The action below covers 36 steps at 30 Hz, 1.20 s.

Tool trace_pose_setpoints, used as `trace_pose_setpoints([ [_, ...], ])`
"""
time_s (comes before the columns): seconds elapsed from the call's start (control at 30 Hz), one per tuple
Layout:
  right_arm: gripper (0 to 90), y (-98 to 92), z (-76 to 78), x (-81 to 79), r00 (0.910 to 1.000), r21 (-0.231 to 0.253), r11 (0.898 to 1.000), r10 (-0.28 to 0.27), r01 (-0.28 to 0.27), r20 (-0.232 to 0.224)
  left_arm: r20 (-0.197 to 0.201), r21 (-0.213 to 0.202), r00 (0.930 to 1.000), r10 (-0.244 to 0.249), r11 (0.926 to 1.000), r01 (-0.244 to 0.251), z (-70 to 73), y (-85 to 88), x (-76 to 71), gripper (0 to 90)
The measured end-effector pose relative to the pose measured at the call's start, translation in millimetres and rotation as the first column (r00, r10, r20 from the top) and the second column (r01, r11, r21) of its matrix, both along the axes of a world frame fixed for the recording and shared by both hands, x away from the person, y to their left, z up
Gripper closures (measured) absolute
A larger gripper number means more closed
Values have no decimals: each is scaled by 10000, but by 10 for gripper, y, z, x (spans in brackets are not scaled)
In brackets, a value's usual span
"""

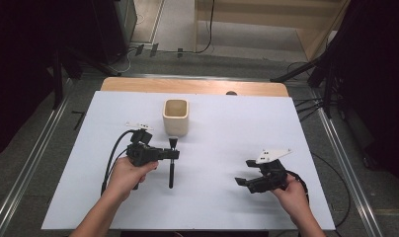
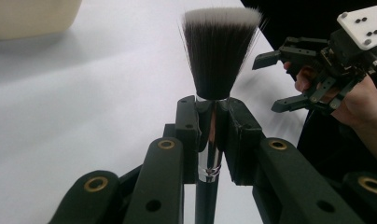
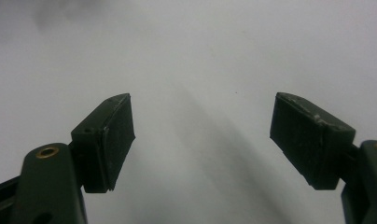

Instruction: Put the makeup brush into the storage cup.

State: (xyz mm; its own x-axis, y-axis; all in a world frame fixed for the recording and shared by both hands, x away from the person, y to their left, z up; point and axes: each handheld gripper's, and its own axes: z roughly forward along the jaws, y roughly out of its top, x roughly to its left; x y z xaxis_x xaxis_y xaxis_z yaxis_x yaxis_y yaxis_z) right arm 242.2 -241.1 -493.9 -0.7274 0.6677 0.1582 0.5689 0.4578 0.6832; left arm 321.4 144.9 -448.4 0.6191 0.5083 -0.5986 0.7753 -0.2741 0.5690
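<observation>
A makeup brush (image 2: 219, 56) with dark, white-tipped bristles and a black handle with a silver ferrule is clamped between the pads of my left gripper (image 2: 213, 135). From above, the brush (image 1: 172, 163) lies along the white table sheet, bristles toward the cream cup (image 1: 176, 117), and my left gripper (image 1: 174, 154) grips it from the left near the ferrule. My right gripper (image 1: 243, 178) is held low over the sheet at the right, jaws wide apart and nothing between them. Its pads (image 3: 115, 140) look onto bare white sheet. The right gripper (image 2: 282, 79) also appears beyond the brush.
The cream square cup stands upright at the middle back of the white sheet (image 1: 227, 128). A wooden table edge (image 1: 192, 85) runs behind it. Cables trail from both grippers. Dark stands and rails flank the table on both sides.
</observation>
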Motion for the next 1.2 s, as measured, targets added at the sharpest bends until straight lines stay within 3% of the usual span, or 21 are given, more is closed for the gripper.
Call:
trace_pose_setpoints([
  [0.47,228,9,-21,7,10000,14,10000,51,-51,-44,238,134,9992,331,9994,-334,161,54,86,782],
  [0.8,228,-4,-12,2,10000,53,10000,-63,63,15,762,47,9954,577,9983,-582,372,37,184,781],
  [0.93,228,-17,-4,3,9999,79,9999,-126,126,42,1177,210,9904,731,9969,-761,443,18,222,782],
  [1.07,228,-16,-4,6,9999,85,9999,-133,133,31,1278,108,9879,874,9959,-895,485,9,275,781],
  [1.2,228,-5,-1,8,10000,90,9999,-83,82,39,1527,302,9831,1006,9939,-1064,520,0,328,782],
])
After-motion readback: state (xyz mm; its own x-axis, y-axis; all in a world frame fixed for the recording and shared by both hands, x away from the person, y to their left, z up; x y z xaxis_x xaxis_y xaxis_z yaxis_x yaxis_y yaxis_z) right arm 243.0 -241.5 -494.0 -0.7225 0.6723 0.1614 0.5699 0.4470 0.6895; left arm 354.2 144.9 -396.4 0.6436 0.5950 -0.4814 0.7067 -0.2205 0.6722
